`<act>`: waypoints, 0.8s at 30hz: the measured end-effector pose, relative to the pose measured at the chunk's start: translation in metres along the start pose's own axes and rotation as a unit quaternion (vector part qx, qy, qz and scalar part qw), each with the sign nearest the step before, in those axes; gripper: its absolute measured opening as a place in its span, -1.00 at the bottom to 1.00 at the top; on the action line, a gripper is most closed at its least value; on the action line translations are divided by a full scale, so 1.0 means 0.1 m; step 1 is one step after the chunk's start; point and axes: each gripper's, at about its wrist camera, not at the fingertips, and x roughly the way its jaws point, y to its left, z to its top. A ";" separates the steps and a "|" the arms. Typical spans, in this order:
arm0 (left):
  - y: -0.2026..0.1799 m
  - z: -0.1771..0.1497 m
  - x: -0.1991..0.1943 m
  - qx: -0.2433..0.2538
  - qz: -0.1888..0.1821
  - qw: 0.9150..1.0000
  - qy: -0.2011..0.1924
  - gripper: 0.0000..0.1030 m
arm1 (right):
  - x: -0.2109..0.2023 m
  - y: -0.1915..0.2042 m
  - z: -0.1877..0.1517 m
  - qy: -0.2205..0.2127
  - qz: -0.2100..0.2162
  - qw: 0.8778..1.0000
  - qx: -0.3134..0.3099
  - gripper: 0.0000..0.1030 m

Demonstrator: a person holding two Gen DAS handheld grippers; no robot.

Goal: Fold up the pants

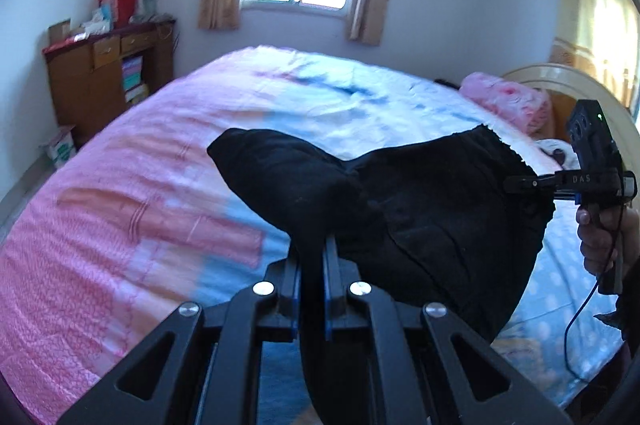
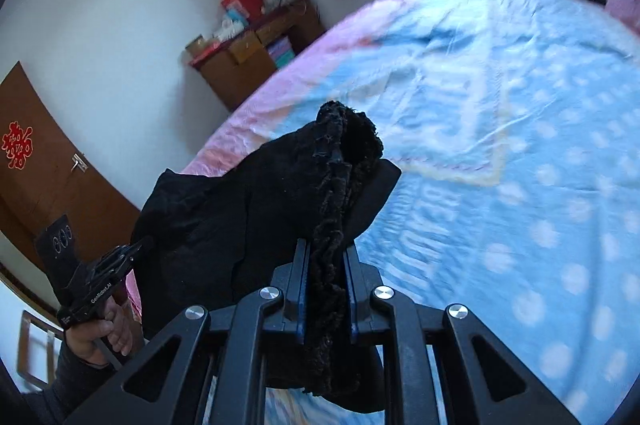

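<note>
Black pants hang in the air above the bed, stretched between both grippers. My left gripper is shut on one bunched end of the pants. My right gripper is shut on the fleecy waistband end of the pants. In the left wrist view the right gripper shows at the far right, clamped on the pants' edge. In the right wrist view the left gripper shows at the lower left, clamped on the other edge.
A wide bed with a pink and blue sheet lies below. A pink pillow and a cream headboard are at the far right. A wooden desk stands by the wall. A brown door is left.
</note>
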 end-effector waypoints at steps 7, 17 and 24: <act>0.13 -0.29 0.26 -0.010 0.014 0.999 0.030 -0.71 | 0.64 -0.36 -0.06 0.045 0.002 0.998 0.038 -0.71; 0.16 -0.47 0.41 -0.017 0.067 0.996 0.060 0.26 | 0.72 -0.60 -0.18 0.062 -0.014 0.996 0.068 -0.24; 0.06 -0.44 0.35 0.007 0.098 0.993 0.063 0.31 | 0.39 -0.41 -0.21 0.022 -0.108 0.993 0.036 0.09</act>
